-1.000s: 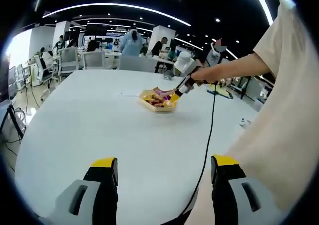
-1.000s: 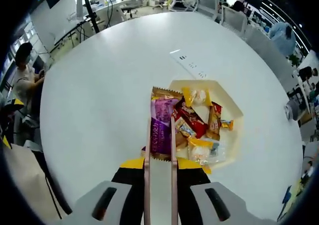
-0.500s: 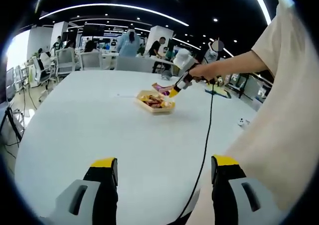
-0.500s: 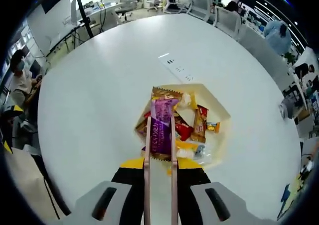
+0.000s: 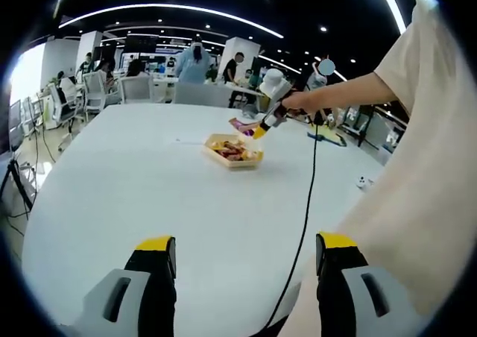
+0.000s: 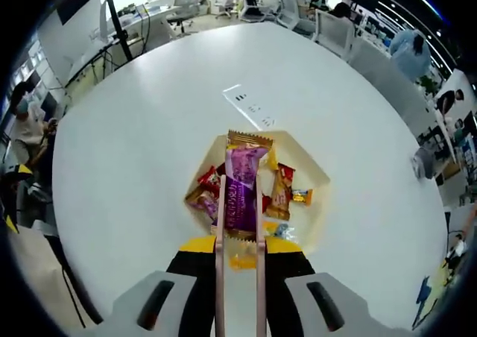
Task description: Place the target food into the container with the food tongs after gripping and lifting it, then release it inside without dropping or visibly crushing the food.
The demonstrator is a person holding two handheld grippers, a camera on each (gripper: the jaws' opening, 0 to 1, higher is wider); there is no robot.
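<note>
Right hand-held gripper [image 6: 238, 236] clamps a pair of pinkish food tongs [image 6: 238, 277]; the tong arms pinch a purple snack packet [image 6: 241, 188] with gold crimped ends. Packet hangs in the air above a pale hexagonal tray [image 6: 317, 177] of mixed wrapped snacks [image 6: 282, 191]. Print on the wrappers too small to read.

Left hand-held gripper [image 5: 242, 266]: yellow-tipped jaws spread wide apart, nothing between them, low over the near edge of the counter [image 5: 134, 195]. In the left gripper view the tray [image 5: 232, 150] sits toward the far side of the round white counter, a black cable [image 5: 304, 225] trailing to the near edge. A small white panel [image 6: 250, 106] with dark slots lies beyond the tray.

Room: open office, chairs, ceiling light strips.
</note>
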